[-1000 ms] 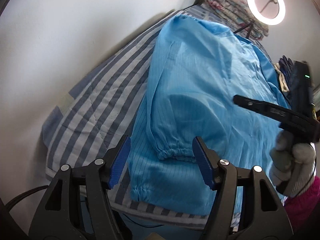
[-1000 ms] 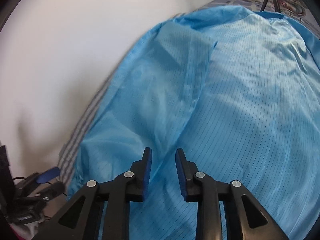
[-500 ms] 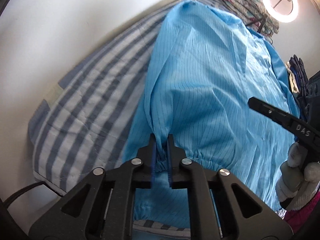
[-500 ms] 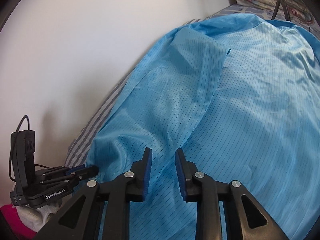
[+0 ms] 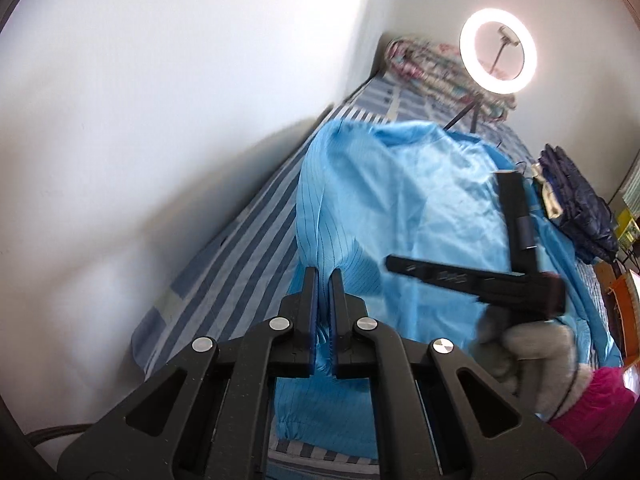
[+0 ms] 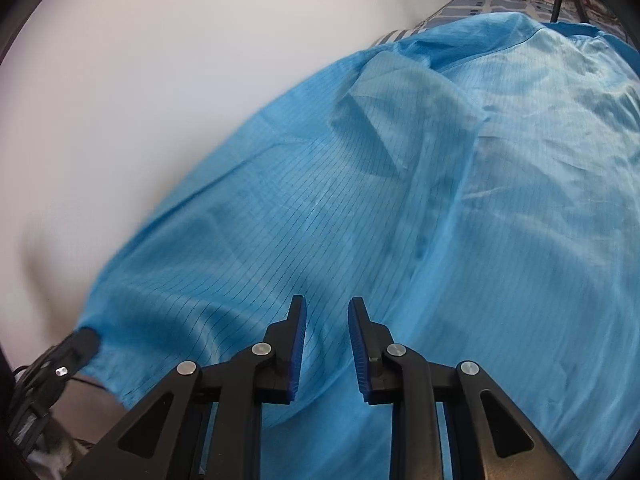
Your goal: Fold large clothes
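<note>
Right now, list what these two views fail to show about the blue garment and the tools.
- Left wrist view: the blue garment's near hem is hidden behind the left tool, which is shut on its cuff.
- Left wrist view: the right tool is motion-blurred, so its opening is unreadable there.
- Right wrist view: the garment's right and bottom parts are cut off by the picture's edge, and the right tool covers the cloth below it.
</note>
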Tool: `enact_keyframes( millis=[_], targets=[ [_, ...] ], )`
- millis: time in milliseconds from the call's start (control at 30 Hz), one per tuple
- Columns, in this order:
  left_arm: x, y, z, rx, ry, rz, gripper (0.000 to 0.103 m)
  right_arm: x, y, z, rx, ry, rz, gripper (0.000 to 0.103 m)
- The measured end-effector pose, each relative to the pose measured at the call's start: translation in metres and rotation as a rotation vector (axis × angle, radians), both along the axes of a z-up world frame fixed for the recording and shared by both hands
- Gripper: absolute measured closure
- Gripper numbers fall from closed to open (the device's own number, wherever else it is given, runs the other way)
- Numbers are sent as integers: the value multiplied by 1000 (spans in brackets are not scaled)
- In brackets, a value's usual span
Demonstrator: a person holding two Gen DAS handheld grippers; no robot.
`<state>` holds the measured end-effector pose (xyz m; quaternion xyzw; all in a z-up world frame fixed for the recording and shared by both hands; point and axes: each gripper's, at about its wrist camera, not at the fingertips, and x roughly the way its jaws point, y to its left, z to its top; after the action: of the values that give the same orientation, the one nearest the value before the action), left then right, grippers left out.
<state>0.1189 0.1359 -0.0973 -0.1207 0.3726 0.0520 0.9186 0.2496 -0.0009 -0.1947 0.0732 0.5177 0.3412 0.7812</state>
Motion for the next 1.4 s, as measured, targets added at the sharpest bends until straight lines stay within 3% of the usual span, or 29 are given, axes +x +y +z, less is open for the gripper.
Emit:
enact_keyframes(
  millis=[167,300,600,700,867,900,967,1000,1033,1100,1400],
  targets=[
    [-3,-19,14,67,-46,-56,101,3,33,-18,64,86,30,80],
    [-6,-28,10,101,-40,-92,101,1,40,-26,57,137,74,80],
    [-25,-56,-2,140,-30,-193,102,45,-27,57,153,23,-72,52],
    [-29,-64,-5,148,-23,-222,102,56,-10,76,138,13,-52,46],
    [-34,-80,-10,172,-20,-276,102,60,26,82,88,26,-23,46],
    [-37,-81,-11,173,-18,-285,102,60,35,83,66,17,-16,47],
    [-38,-86,-14,174,-8,-305,102,61,50,82,3,-4,-10,64],
    [-39,-89,-15,176,-5,-313,102,63,55,80,-17,-3,-1,80],
    [-40,-90,-15,177,-5,-321,102,63,58,79,-40,-3,3,90],
    [-43,-94,-14,180,-9,-335,102,60,55,81,-56,-21,4,100],
    [-57,-116,-6,192,-26,-398,102,41,-6,97,-17,-63,-107,103]
  ],
)
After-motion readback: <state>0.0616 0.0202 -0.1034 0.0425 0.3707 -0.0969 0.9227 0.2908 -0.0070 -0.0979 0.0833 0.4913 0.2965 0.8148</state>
